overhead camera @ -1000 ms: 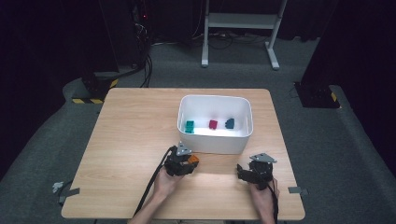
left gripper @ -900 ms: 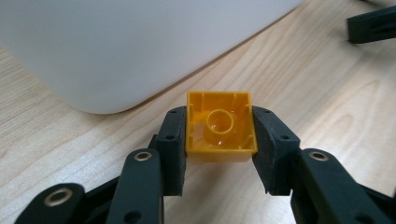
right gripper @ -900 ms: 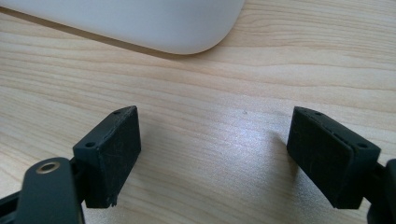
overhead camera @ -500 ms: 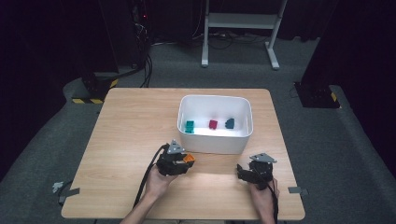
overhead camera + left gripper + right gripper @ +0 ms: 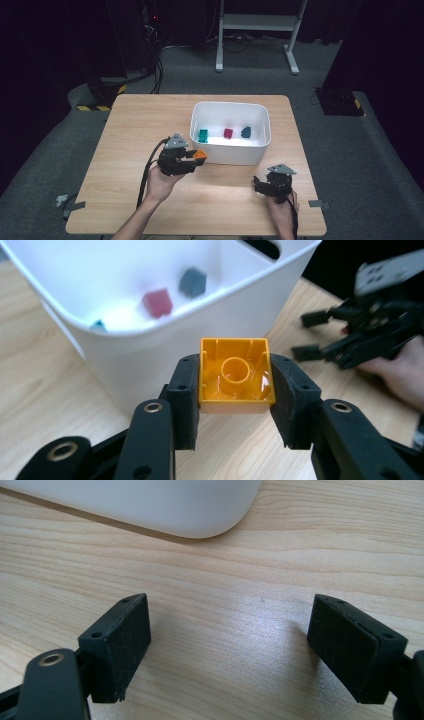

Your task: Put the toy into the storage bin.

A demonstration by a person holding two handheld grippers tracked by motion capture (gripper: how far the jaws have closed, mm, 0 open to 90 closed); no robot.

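Three blocks [image 5: 228, 133] (in a row) inside the bin [image 5: 231, 153].

In the left gripper view, the white plastic bin [image 5: 165, 300] is cut off by the top and left edges, and the small teal block [image 5: 98, 325] inside it is mostly hidden behind its rim. The dark red block [image 5: 157, 302] and dark blue block [image 5: 193, 282] are blurred. In the right gripper view, the bin's rounded corner alone enters at the top edge.

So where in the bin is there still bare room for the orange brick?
The bin's near floor is bare, and so is the far strip. The middle row is crowded: teal brick, red brick, dark blue brick.
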